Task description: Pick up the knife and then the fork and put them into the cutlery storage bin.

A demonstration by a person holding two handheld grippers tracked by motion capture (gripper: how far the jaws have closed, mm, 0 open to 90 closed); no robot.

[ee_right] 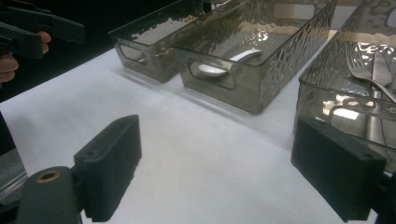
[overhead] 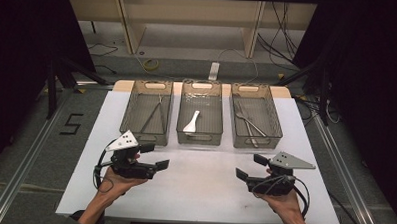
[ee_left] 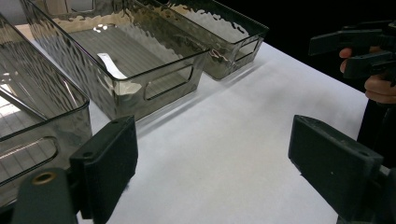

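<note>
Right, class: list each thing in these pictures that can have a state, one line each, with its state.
left gripper: open, holds nothing, above the table.
right gripper: open, holds nothing.
left bin: upright, holds long thin metal utensils.
middle bin: upright, holds a white spoon lying flat.
right bin: upright, holds forks lying flat.
white table: bare in front of the bins.

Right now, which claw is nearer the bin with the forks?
Right. The right claw sits just in front of the fork bin, near its front right corner. The left claw is across the table, in front of the left bin.
</note>
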